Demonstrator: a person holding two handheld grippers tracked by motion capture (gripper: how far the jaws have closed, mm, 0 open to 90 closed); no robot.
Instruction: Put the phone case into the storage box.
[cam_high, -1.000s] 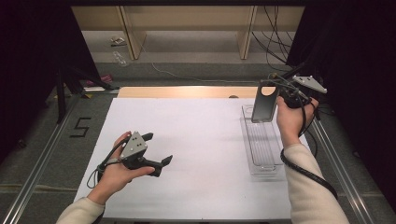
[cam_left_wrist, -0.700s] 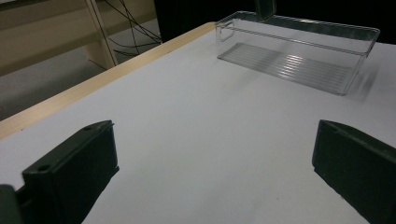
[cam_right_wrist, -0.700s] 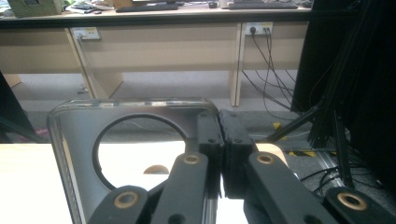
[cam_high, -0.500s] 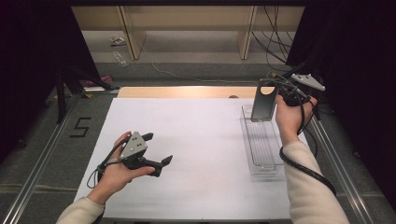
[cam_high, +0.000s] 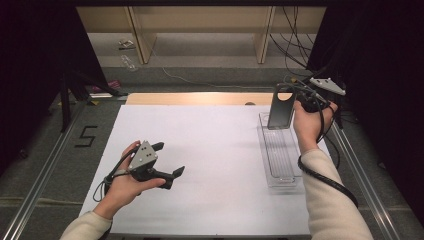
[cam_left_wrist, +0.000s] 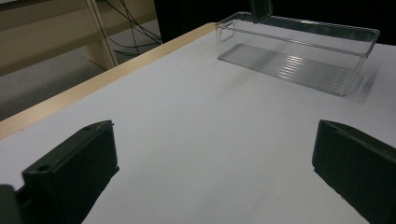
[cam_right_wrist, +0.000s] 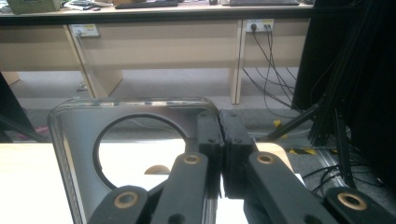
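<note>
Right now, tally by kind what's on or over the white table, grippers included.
Clear ribbed plastic tray: 1
Smoky translucent plastic panel with a round hole, clamped in the right gripper above the tray's far end: 1
Black two-jaw grippers: 2, counting the left gripper, jaws apart and nothing between them
Total: 4

A big flat white table top (cam_high: 210, 165) has a light wooden strip (cam_high: 200, 98) along its far edge. A long clear plastic tray (cam_high: 278, 155) with a ribbed bottom sits right on the white top, near the right side.
</note>
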